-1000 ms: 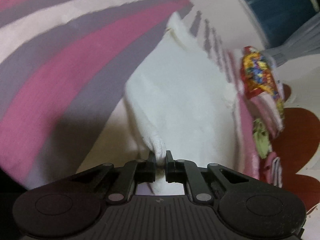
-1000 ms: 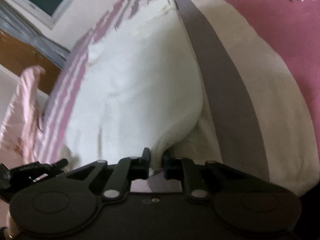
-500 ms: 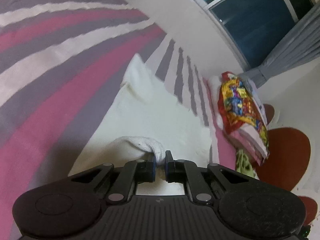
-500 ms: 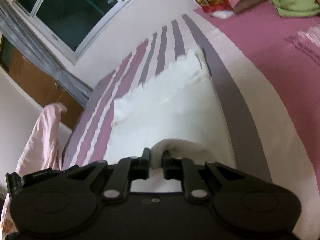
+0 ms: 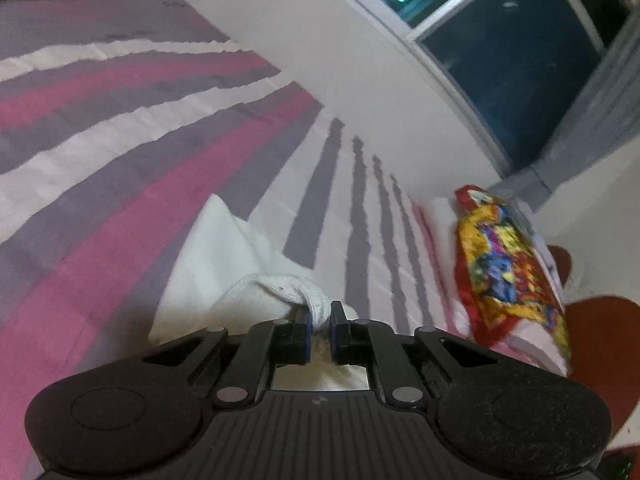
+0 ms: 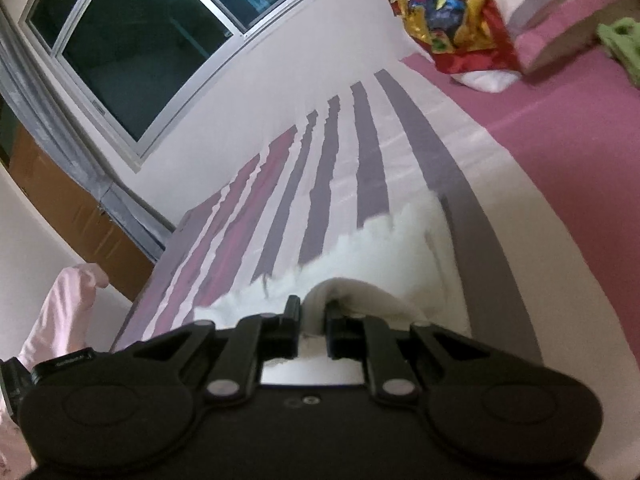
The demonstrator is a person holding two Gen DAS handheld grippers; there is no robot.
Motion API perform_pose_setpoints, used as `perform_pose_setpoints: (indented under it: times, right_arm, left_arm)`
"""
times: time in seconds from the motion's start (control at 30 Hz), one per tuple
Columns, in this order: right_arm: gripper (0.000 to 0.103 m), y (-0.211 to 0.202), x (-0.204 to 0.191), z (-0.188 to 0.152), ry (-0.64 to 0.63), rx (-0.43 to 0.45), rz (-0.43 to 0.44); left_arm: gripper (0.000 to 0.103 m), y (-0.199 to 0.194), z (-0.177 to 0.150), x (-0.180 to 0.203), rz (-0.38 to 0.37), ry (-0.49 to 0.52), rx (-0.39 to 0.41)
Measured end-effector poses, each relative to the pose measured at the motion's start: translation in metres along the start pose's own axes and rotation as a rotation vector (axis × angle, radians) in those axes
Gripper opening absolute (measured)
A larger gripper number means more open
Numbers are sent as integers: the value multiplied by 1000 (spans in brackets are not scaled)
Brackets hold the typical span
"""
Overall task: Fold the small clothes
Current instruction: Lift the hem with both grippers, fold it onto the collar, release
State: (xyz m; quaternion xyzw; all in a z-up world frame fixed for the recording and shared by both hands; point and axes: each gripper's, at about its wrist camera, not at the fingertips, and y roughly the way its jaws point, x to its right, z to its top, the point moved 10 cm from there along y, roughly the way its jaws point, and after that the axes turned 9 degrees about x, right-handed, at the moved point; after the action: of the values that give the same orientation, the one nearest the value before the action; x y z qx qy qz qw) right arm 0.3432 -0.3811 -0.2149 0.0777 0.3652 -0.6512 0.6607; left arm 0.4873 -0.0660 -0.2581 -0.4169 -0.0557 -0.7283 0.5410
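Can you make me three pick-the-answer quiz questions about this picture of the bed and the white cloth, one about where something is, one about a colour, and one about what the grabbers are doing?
1. Where does the white cloth lie?
A. on the striped bedspread
B. on the windowsill
C. on the floor

2. What colour is the small garment at the far right in the right wrist view?
A. blue
B. green
C. black

3. What are the left gripper and right gripper doing?
A. both open and empty
B. only one holds cloth
C. each shut on the white cloth

Answers: 1 A, the stripes show all around it. 2 B, it is light green. 3 C, white fabric is pinched between both pairs of fingers.
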Motion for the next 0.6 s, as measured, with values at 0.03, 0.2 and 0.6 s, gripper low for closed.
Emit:
perform_pose_setpoints:
  times: [0.03, 0.2, 0.6]
  right_arm:
    - [12, 11, 3, -2, -12, -27, -6]
    - [12, 47, 22, 0, -51, -34, -48]
    - [16, 124, 55, 15, -69, -75, -163]
  left_arm:
    - [8, 10, 1, -1, 4, 21, -3]
    - [8, 51, -2, -18, 55, 13, -12]
    - [8, 111, -1, -27, 140, 60, -85]
